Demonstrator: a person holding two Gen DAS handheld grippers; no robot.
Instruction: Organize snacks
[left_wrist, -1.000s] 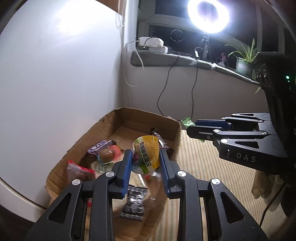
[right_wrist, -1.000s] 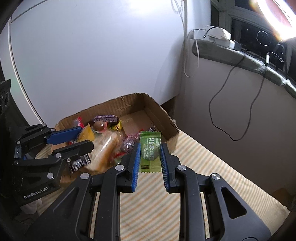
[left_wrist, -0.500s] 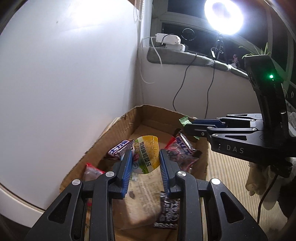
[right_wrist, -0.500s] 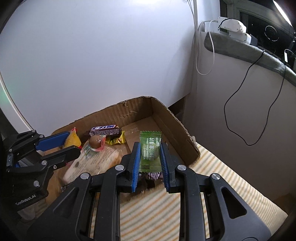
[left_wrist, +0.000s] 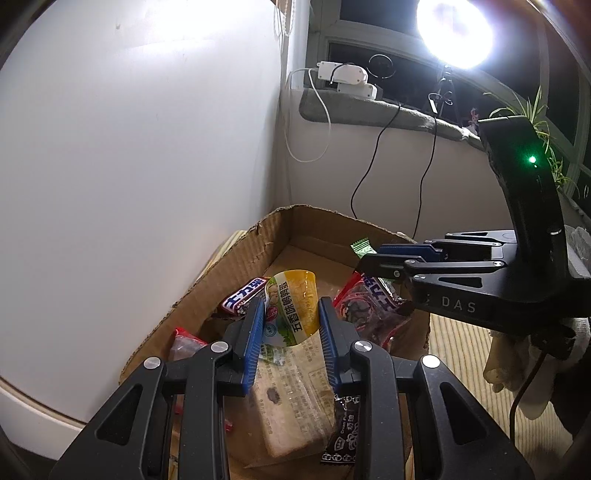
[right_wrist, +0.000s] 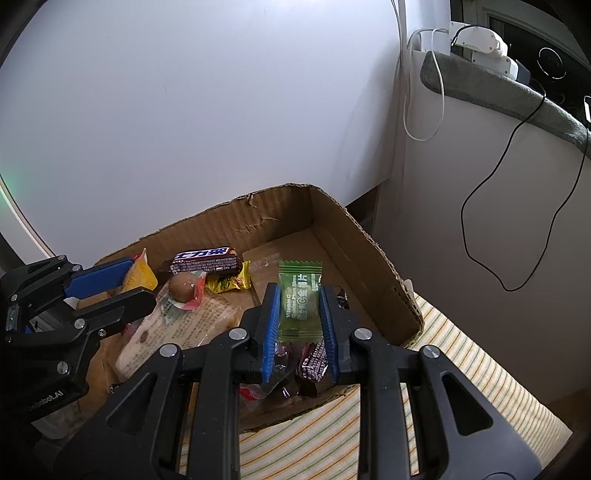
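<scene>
With your left gripper clamping the yellow pouch and your right gripper clamping the green sachet above the cardboard box, releasing toward the 3 o'clock wall risks overshooting.

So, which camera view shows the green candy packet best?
The right wrist view: the green candy packet faces the camera, print readable, clamped in the right gripper over the cardboard box. The left wrist view shows only one crimped end of it sticking out past the fingers.
</scene>
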